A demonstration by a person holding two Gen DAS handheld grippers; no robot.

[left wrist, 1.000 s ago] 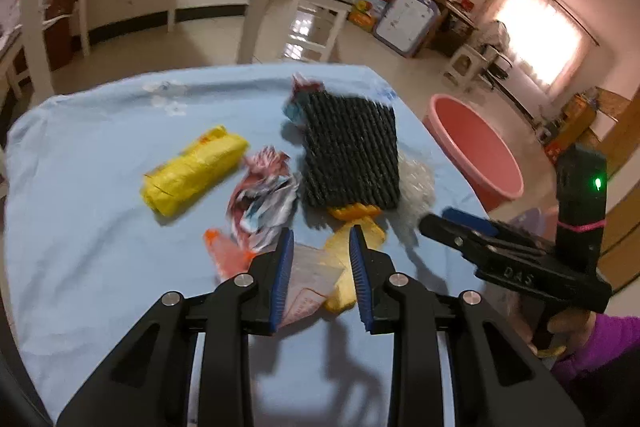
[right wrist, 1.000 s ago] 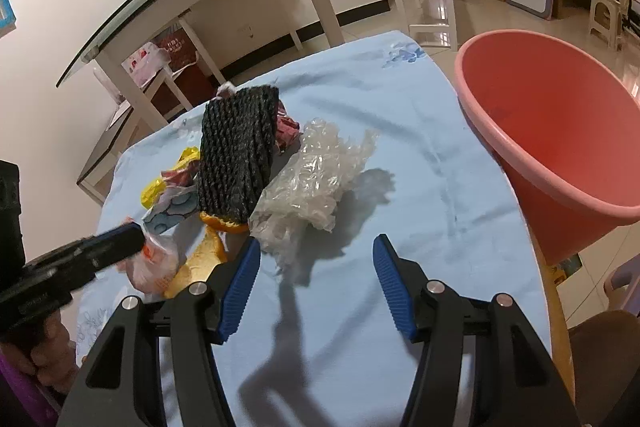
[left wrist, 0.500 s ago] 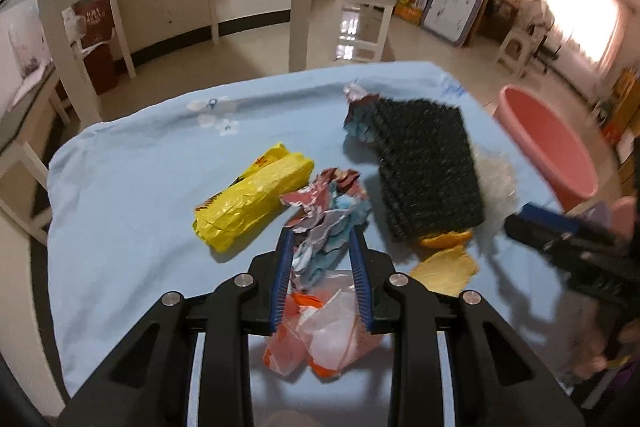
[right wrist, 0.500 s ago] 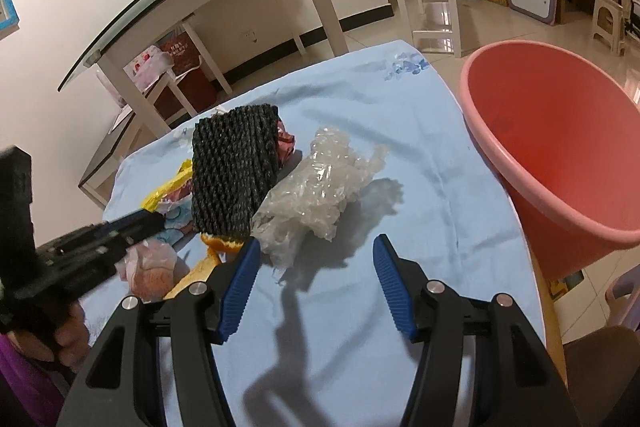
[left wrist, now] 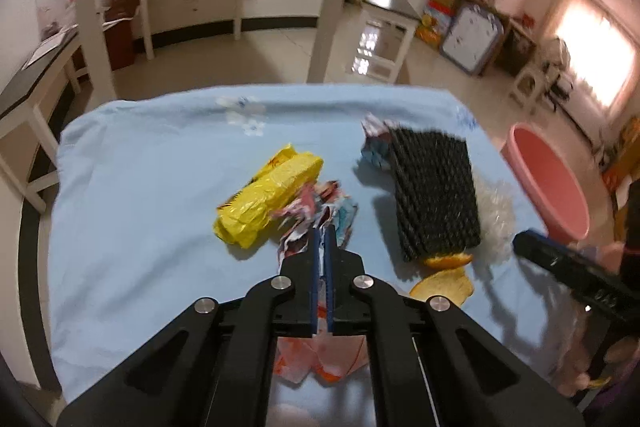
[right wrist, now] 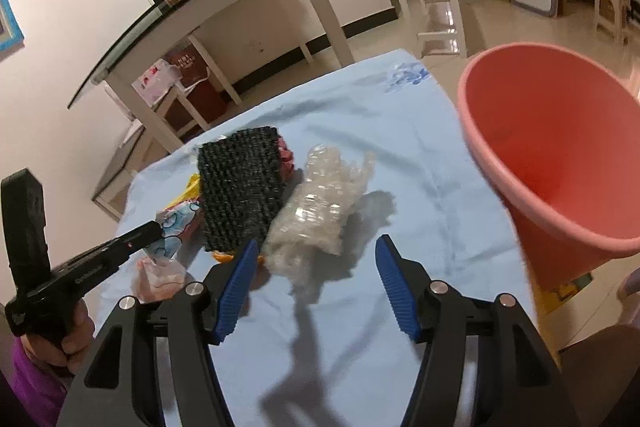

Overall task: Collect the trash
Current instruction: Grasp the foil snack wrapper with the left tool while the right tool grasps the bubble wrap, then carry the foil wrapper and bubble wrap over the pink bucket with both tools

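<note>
The left gripper pinches a crumpled orange-and-white plastic wrapper, hanging nearest. Beyond it on the pale blue tablecloth lie a yellow foil packet and black foam netting. The right gripper is spread wide. No writing is legible.

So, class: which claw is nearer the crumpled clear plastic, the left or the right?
Right. The right claw is open just in front of the clear plastic, nearly straddling its near end. The left claw, shut on a pink wrapper, sits beyond the black mesh pad.
</note>
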